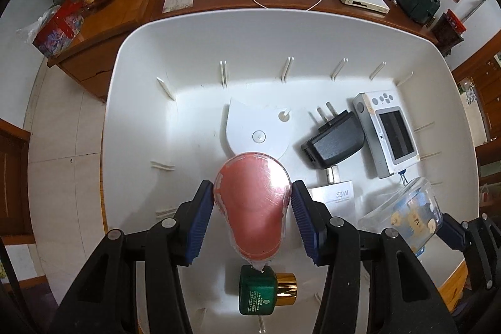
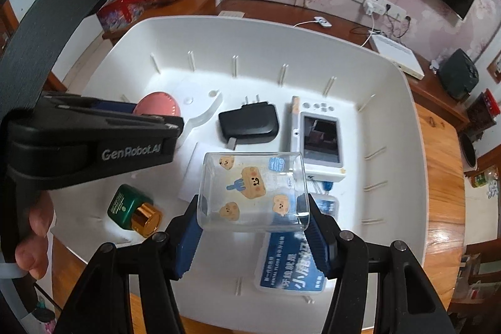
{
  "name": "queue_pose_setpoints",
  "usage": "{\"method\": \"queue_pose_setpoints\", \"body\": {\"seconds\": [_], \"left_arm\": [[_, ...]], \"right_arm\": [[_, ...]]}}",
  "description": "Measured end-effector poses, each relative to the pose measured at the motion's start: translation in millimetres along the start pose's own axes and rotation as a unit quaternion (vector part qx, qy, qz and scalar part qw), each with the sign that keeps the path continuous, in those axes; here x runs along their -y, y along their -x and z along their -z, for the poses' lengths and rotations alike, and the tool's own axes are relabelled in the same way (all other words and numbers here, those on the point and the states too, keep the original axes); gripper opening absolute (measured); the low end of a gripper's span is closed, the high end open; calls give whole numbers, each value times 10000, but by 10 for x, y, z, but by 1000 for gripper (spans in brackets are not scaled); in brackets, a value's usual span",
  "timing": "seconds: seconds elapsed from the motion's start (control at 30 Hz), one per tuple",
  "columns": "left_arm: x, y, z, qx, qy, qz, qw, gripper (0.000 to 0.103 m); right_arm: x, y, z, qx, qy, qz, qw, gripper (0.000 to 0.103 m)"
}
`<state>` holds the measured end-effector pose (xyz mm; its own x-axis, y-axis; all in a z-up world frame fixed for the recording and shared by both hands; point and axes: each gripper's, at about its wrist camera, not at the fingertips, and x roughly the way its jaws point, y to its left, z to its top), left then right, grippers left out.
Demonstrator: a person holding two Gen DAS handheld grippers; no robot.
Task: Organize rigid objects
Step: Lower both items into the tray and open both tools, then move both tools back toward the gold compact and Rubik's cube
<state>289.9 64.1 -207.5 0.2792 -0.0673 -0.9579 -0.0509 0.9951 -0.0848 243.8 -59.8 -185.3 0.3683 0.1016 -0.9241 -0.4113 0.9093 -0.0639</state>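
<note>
Noting left tool clenched on pink pear-shaped case over white bin, long axis away from us, wide end far. Right tool grips clear box. Green bottle lies beneath; black charger nearby.

"33W" on white charger, "GenRobot.AI" on left gripper
</note>
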Motion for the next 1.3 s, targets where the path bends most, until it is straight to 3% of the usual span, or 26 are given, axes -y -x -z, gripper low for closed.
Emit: {"method": "queue_pose_setpoints", "body": {"seconds": [0.23, 0.4, 0.47, 0.57, 0.97, 1.3], "left_arm": [[35, -31, 23, -81, -91, -98, 9999, 55], [73, 26, 59, -37, -164, -96, 9998, 56], [81, 65, 67, -2, -202, -33, 9998, 70], [99, 159, 79, 127, -232, 3, 9996, 81], [147, 519, 232, 348, -310, 244, 9986, 81], [276, 949, 565, 583, -614, 427, 9955, 81]], "right_arm": [[-30, -66, 33, -179, -23, -149, 9997, 62], [-16, -16, 60, -166, -152, -232, 9995, 70], [-19, 11, 77, -149, -175, -242, 9994, 70], [-25, 58, 99, -98, -203, -246, 9994, 70], [-59, 457, 227, 229, -438, -243, 9985, 70], [-82, 847, 568, 444, -680, -19, 9967, 70]]}}
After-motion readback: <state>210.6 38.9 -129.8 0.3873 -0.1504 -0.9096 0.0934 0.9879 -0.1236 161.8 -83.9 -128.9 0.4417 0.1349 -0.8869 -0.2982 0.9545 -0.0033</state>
